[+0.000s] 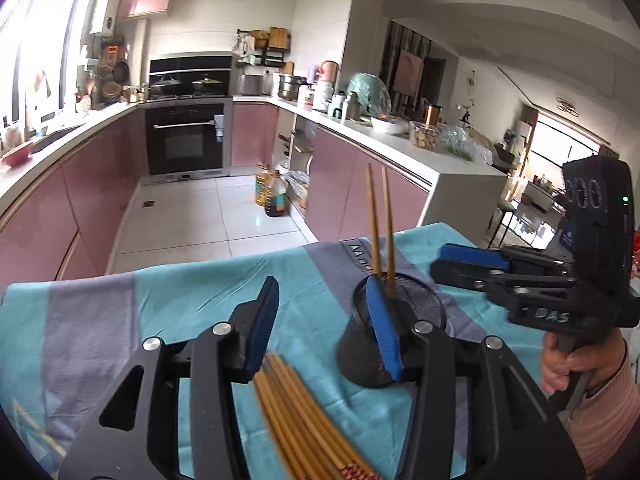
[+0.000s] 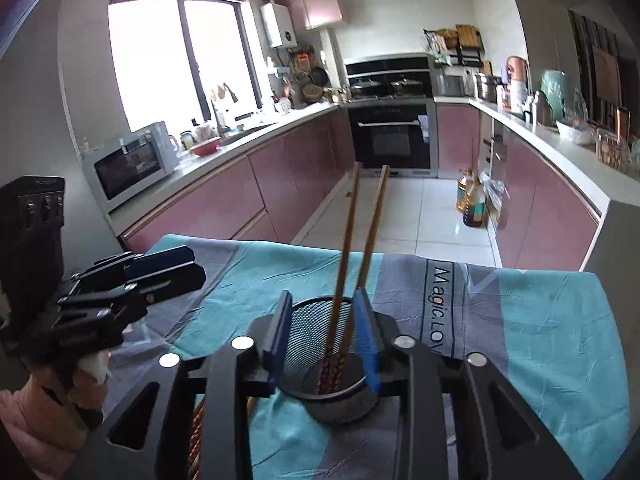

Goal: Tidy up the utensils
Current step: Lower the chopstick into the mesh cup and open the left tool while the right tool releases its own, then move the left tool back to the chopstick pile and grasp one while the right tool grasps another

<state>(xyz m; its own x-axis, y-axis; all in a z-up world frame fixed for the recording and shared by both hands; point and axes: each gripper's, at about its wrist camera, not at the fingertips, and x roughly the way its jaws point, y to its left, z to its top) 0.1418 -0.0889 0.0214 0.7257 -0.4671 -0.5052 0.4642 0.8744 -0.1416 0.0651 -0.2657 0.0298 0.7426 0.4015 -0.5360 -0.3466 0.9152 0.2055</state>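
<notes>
Two wooden chopsticks (image 2: 352,280) are dropped in the black mesh cup (image 2: 340,396) between the parted right gripper (image 2: 324,340); the left gripper (image 1: 326,328), parted and empty, is poised over the loose bundle of wooden chopsticks (image 1: 296,420) (next to be clamped).

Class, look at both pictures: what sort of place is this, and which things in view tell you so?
Most likely a home kitchen: a built-in oven, a microwave on the counter, and pots on the hob.

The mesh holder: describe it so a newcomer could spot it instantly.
On the blue and grey striped cloth covering the table stands a black mesh holder, a round wire cup. Two wooden chopsticks stand upright in it, unlike the loose bundle of chopsticks lying flat beside it.
</notes>
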